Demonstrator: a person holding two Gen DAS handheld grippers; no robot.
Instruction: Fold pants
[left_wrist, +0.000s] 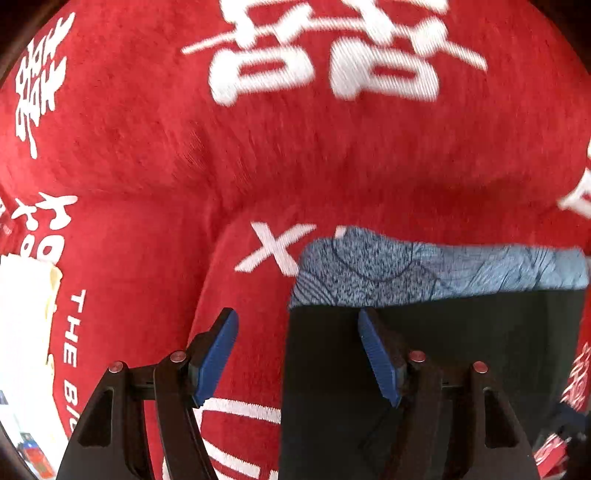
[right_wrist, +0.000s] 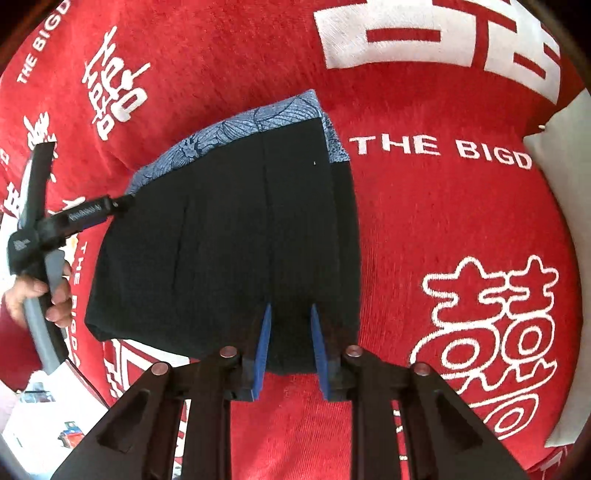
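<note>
The black pants lie folded into a compact block on the red blanket, with a blue patterned waistband along the far edge. My right gripper is open, its blue pads just above the near edge of the pants, holding nothing. My left gripper is open over the left edge of the pants, near the blue waistband, one pad over the blanket and one over the black cloth. The left gripper's body also shows in the right wrist view, held by a hand at the pants' left corner.
A red blanket with white characters and lettering covers the surface. A white pillow lies at the right edge. White papers and small boxes sit off the blanket at the lower left.
</note>
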